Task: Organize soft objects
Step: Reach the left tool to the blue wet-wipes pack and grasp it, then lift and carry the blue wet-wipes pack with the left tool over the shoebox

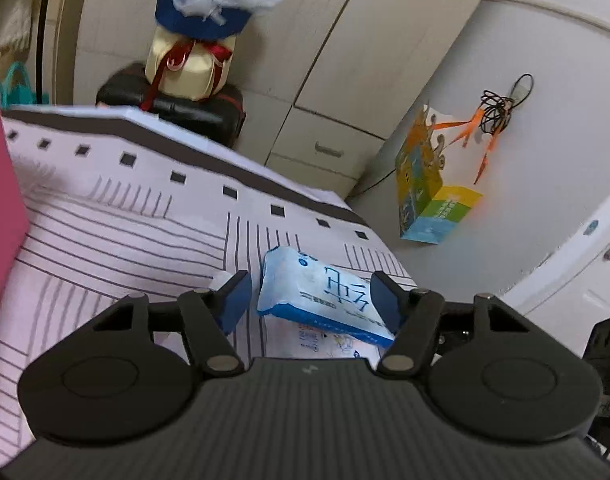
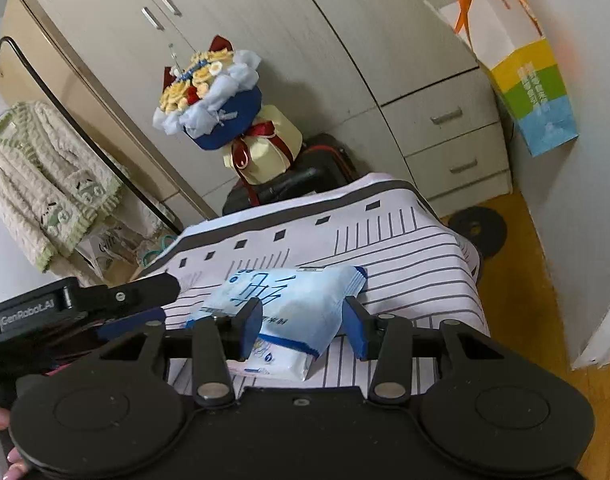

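Observation:
A light blue tissue pack (image 1: 317,292) (image 2: 293,300) lies on a striped white cloth (image 1: 105,220) (image 2: 405,248), resting on a flatter white pack (image 1: 329,344) (image 2: 273,366). My left gripper (image 1: 311,300) is open: the blue pack shows between its blue pads, with a gap at the left pad. From the right wrist view the left gripper's fingers (image 2: 145,288) come in from the left and end just short of the pack. My right gripper (image 2: 303,324) is open too. Its left pad overlaps the pack and its right pad stands slightly apart.
A pink box (image 1: 1,208) stands at the cloth's left. Behind are a flower bouquet (image 1: 209,8) (image 2: 213,100) on a black suitcase (image 1: 193,112), a wardrobe with drawers (image 2: 453,148), a hanging paper bag (image 1: 429,200) (image 2: 525,72), a knitted cardigan (image 2: 45,184) and wooden floor (image 2: 517,300).

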The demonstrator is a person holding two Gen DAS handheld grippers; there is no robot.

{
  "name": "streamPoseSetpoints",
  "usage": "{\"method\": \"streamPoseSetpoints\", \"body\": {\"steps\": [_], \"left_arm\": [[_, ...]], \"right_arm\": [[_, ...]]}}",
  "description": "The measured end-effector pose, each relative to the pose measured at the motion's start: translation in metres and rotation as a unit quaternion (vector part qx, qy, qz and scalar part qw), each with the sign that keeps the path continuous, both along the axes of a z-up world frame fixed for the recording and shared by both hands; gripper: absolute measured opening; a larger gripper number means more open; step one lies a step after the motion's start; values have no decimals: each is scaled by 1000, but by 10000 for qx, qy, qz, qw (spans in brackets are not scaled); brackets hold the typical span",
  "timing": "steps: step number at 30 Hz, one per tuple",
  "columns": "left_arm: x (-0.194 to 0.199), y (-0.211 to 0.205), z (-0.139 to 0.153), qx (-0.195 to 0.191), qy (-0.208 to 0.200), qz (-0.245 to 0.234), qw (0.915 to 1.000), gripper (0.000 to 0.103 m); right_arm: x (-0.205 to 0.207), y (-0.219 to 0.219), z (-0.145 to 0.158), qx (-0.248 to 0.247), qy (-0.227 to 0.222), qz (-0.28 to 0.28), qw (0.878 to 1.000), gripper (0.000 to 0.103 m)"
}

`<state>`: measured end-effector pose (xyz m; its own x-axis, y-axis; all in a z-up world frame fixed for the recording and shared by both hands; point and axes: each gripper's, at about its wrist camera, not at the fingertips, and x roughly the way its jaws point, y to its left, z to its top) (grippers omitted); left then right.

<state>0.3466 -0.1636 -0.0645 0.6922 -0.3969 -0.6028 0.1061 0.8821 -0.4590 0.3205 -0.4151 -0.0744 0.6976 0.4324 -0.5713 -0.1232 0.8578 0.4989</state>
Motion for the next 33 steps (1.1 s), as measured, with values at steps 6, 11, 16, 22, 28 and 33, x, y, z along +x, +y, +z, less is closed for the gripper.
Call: {"method": "streamPoseSetpoints", "body": {"steps": [6,11,16,22,28,33], "left_arm": [[15,1,-18,-144,232,-7,9996,51],[20,2,-28,-332,403,-165,9985,39],[18,5,-34,-448,547,-194,9973,34],[-3,-2,-20,88,353,-354,9987,34],[-33,0,-11,154,318,-627,9974,35],[-69,-2,-11,355,245,-824,9957,36]], "right_arm": [[14,-1,-13,106,236,-30,9997,60],[20,-2,-18,391,347,65,9986,59],[14,3,-16,354,224,181,9990,41],[-11,19,-4,-68,-208,255,9994,34],[-50,28,7,-341,-520,215,9978,34],[-87,35,9,-483,-520,172,9973,35]]}}
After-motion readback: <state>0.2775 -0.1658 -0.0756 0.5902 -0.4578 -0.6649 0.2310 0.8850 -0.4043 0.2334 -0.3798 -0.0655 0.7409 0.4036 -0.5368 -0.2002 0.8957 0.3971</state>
